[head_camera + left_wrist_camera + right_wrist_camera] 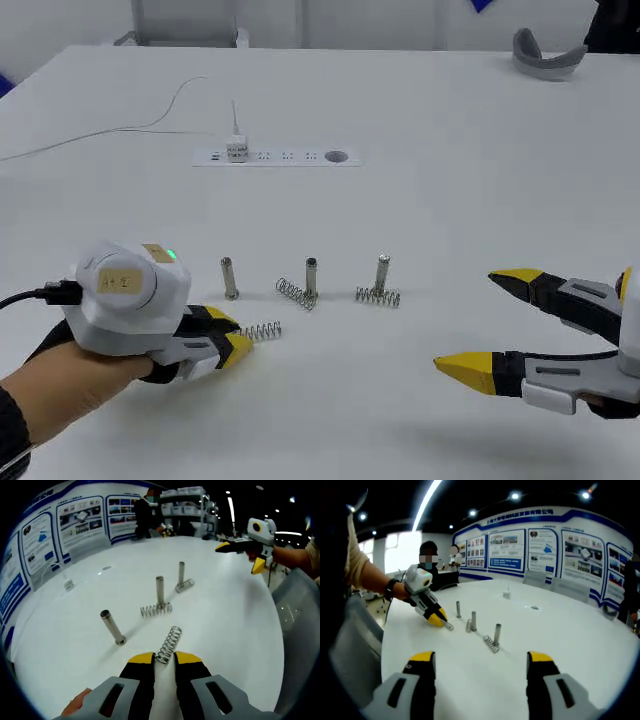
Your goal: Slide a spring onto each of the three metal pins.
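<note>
LEFT GRIPPER READIES FIRST SPRING: Low in the left of the head view, my left gripper (240,340) pinches a spring (262,330) by its last coils, the rest jutting free toward the left pin (229,278). The risk, as I judge it, is that a spring held so near its end could swivel or pop loose when its open mouth meets the pin's top, and a sideways nudge could topple the pin. A second spring (293,292) lies at the foot of the middle pin (311,276), a third spring (378,295) at the right pin (382,272). All three pins stand bare on the table (420,130). My left hand (60,385) rides low, gripper pointing right. My right gripper (468,322) hovers at the right edge, jaws spread wide, empty.
</note>
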